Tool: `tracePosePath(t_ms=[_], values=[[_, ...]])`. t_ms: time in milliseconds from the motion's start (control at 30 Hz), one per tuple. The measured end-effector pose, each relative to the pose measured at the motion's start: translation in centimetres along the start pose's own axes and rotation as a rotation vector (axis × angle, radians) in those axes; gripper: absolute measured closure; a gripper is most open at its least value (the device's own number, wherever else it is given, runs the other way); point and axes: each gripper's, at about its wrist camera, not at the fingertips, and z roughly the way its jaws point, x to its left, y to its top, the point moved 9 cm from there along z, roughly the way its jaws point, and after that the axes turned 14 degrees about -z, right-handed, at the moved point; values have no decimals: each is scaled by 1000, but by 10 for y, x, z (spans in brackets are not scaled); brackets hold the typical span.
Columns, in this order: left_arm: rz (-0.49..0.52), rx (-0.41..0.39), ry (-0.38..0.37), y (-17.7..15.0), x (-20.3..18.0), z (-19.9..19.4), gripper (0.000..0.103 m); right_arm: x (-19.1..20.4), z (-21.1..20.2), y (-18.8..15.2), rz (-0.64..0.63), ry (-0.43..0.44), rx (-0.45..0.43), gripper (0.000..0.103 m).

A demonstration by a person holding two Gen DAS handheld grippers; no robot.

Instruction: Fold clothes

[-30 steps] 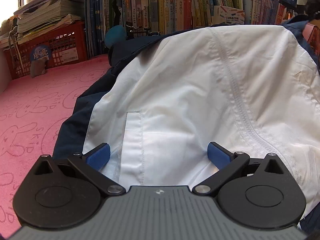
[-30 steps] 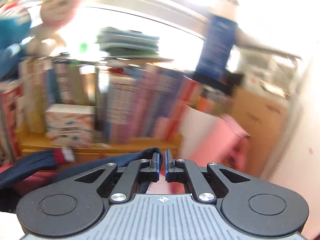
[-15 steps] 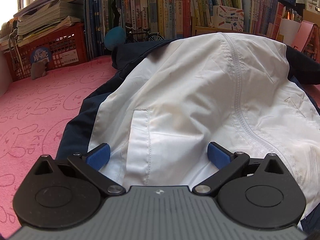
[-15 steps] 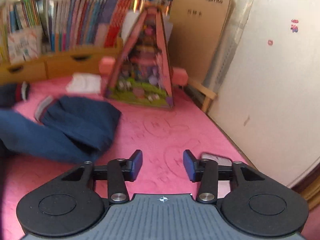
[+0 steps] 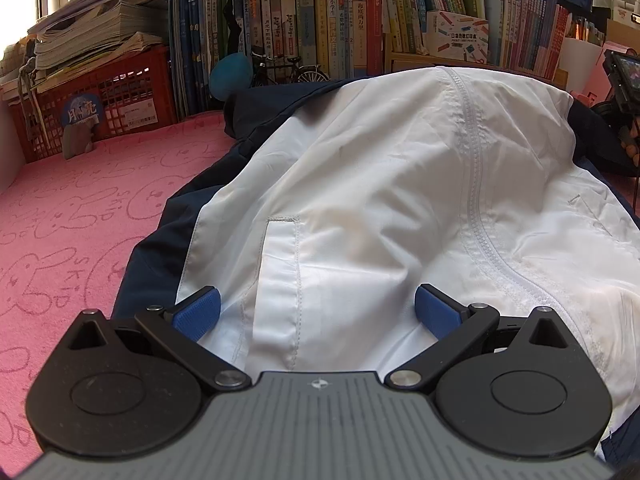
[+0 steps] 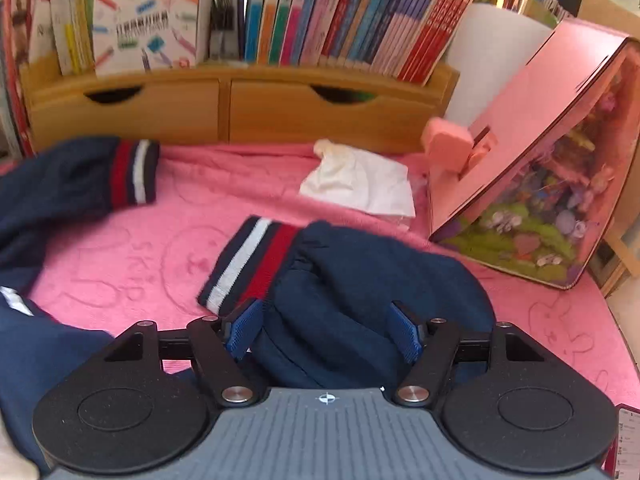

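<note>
Two grippers in play, both spread. Left gripper sits with its blue pads wide apart over the white front panel of the jacket, near the pocket welt, pinching nothing. That jacket is white with navy sides and lies spread on the pink tabletop, zipper running up the middle toward the bookshelf. Red crate stacked with papers sits off to the left.

Right gripper has just been opening its jaws, and now they stand apart with a bunched navy sleeve lying between them; the pads don't look pressed into the cloth. The sleeve's striped cuff, navy, white and red, lies just past the left fingertip. A second striped cuff lies further back to the left. Crumpled white cloth rests near the wooden drawers, and a pink dollhouse-looking toy leans on the right
</note>
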Motion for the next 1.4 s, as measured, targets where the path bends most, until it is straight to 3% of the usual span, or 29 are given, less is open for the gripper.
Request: tracePosePath(t_ms=[33, 67, 100, 233, 300, 367, 433, 533, 567, 600, 667, 733, 833, 933, 1000, 1100, 1133, 1200, 1300, 1400], values=[[-1, 1, -1, 0, 0, 0, 0, -4, -3, 0, 27, 4, -8, 53], [-1, 1, -1, 0, 0, 0, 0, -8, -5, -1, 55, 9, -17, 86], [-3, 2, -3, 0, 0, 0, 0, -13, -9, -1, 81, 10, -27, 100], [-3, 2, -3, 0, 0, 0, 0, -85, -79, 4, 60, -315, -246, 100], [-3, 2, -3, 0, 0, 0, 0, -133, -109, -6, 126, -402, -305, 100], [-2, 2, -3, 0, 0, 0, 0, -179, -124, -23, 207, -468, -293, 100], [-2, 1, -2, 0, 0, 0, 0, -220, -121, -50, 307, -516, -215, 98], [-2, 1, -2, 0, 0, 0, 0, -262, -98, -95, 422, -506, -23, 87], [-2, 1, -2, -1, 0, 0, 0, -263, -94, -105, 440, -484, 19, 76], [-2, 1, -2, -1, 0, 0, 0, -259, -93, -114, 458, -459, 35, 58], [-1, 1, -1, -1, 0, 0, 0, -236, -102, -110, 431, -422, -7, 37], [-1, 1, -1, 0, 1, 0, 0, -209, -112, -100, 397, -368, -58, 37], [0, 1, -1, 0, 1, 0, 0, -130, -129, -52, 323, -95, -197, 33], [-1, 1, -2, 1, 1, 0, 0, -23, -133, 6, 196, 214, -285, 30], [-1, 1, -2, 1, 2, 0, 0, 46, -125, 36, 123, 359, -296, 30], [-4, 1, -1, 1, 2, 0, 0, 133, -102, 65, 64, 415, -228, 34], [-5, 1, -1, 1, 2, 0, 0, 158, -92, 68, 42, 429, -191, 37], [-8, 3, -4, 1, 2, 0, 0, 200, -85, 59, -15, 473, -128, 53], [-13, 5, -7, 1, 3, 0, 0, 238, -94, 21, -150, 490, -84, 73], [-13, 5, -7, 1, 4, 0, 0, 250, -118, -33, -231, 546, -79, 79]])
